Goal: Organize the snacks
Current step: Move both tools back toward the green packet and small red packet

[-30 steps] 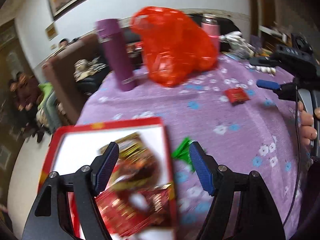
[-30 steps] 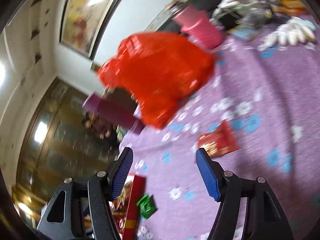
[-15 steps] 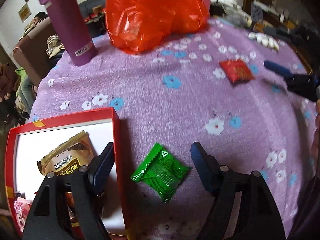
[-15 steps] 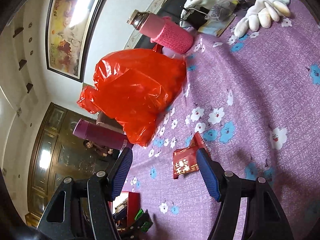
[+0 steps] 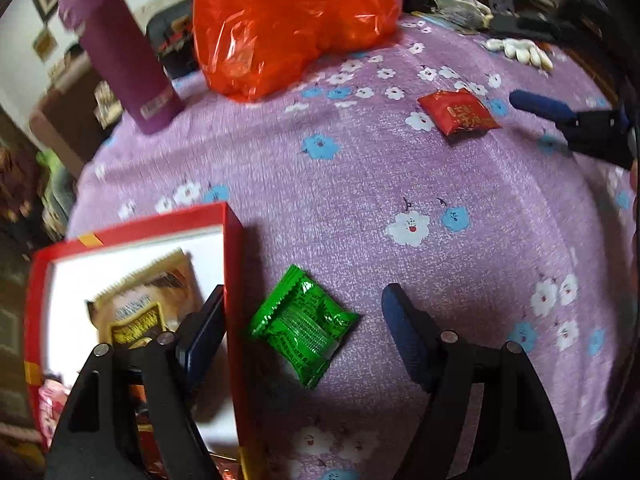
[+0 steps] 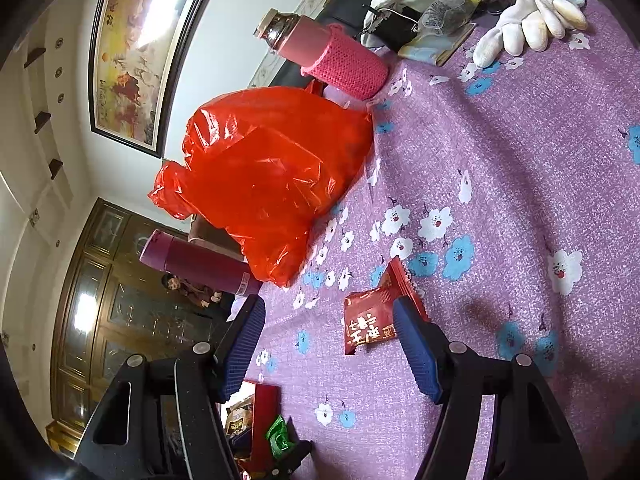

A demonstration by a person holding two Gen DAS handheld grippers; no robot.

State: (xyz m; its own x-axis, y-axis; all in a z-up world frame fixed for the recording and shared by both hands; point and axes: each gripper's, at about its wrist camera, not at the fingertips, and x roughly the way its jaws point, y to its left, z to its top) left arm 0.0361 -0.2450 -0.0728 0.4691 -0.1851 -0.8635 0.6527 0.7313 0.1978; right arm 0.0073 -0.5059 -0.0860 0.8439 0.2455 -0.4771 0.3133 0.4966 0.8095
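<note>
1. On my left wrist feed the left gripper hangs released, jaws wide and holding nothing; its left blue ribbed pad sits over the box edge and hides part of what lies inside.
2. The green snack packet, shiny crinkled foil with serrated ends, lies flat on the cloth between those jaws, just beside the red box wall; I cannot tell whether it touches it.
3. The red box is cardboard with a white inside; its near end is cut off by the frame and by the gripper frame.
4. Inside it I make out a gold-and-brown packet, blurred so the print is unreadable, and some red and pink wrappers too hidden to name.
5. On my right feed the right gripper is likewise released and empty, hovering over the cloth.
6. The red snack packet lies flat on the cloth; the right-hand pad covers one of its corners, and I cannot tell whether they touch.
7. The purple flowered tablecloth looks nubbly, like woven fabric.
8. Behind, a crumpled, translucent red plastic bag masks its contents.
9. A smooth purple flask stands left of it, blurred.
10. A pink bottle wears a knitted sleeve.
11. White gloves lie at the far edge.
</note>
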